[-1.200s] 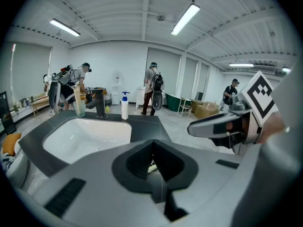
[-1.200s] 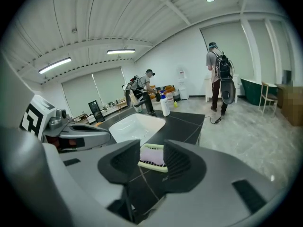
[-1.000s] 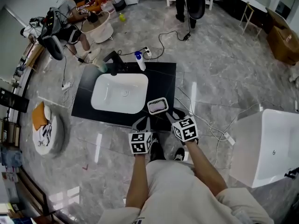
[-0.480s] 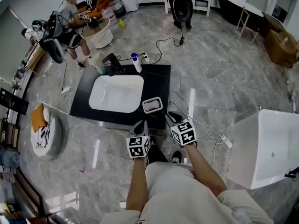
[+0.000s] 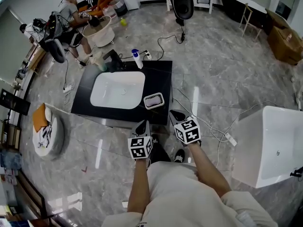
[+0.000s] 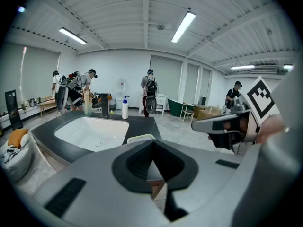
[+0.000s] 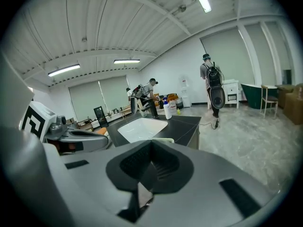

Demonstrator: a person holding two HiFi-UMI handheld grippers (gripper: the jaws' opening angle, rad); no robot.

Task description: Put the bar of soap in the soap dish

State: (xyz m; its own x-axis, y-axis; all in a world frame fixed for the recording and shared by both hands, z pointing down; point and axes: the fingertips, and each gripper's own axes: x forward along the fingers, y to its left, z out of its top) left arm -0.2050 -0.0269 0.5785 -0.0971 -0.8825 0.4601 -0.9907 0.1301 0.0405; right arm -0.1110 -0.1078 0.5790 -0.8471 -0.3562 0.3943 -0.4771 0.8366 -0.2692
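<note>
Marble floor (image 5: 227,70), counter (image 5: 161,79) upper centre, soap (image 5: 153,101) in dish (image 5: 163,98) at its lower right, left gripper (image 5: 143,126) closed empty, right gripper (image 5: 174,115) just closed, empty, both below dish

Bright, even indoor light.
Light is cast by ceiling tubes (image 6: 183,26); glare is seen on the polished floor (image 5: 195,100); edges are bent and darkened by fisheye distortion.
</note>
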